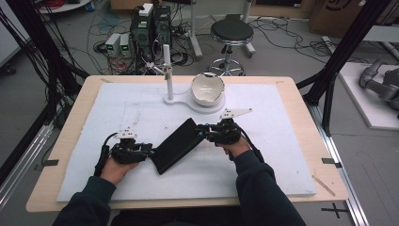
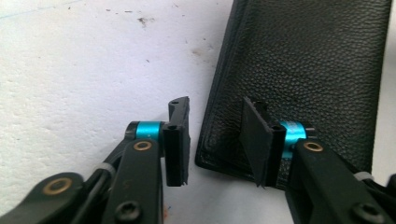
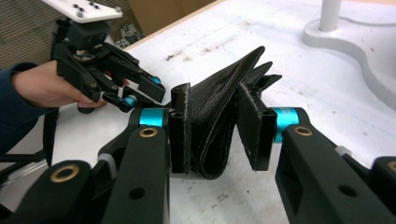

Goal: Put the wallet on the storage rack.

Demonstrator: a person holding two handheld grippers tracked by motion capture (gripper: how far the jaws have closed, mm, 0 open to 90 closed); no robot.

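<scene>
Now, left to right across the table:
Left claw (image 1: 149,151): near the front edge, left of centre; jaws apart, straddling the near corner of the black leather wallet (image 1: 178,145). In the left gripper view (image 2: 217,140) one pad sits over the leather, the other over the white foam mat (image 1: 141,108); whether either pad presses the wallet I cannot tell.
Wallet: mid-table on the mat, lying on a slant from front-left to back-right; its far end is raised (image 3: 219,121).
Right claw (image 1: 201,130): at the wallet's far end; in the right gripper view (image 3: 212,133) the folded leather stands between the jaws, one pad touching it, the other just apart.
White stand (image 1: 168,77) with bowl (image 1: 207,88): near the back edge, centre.
</scene>
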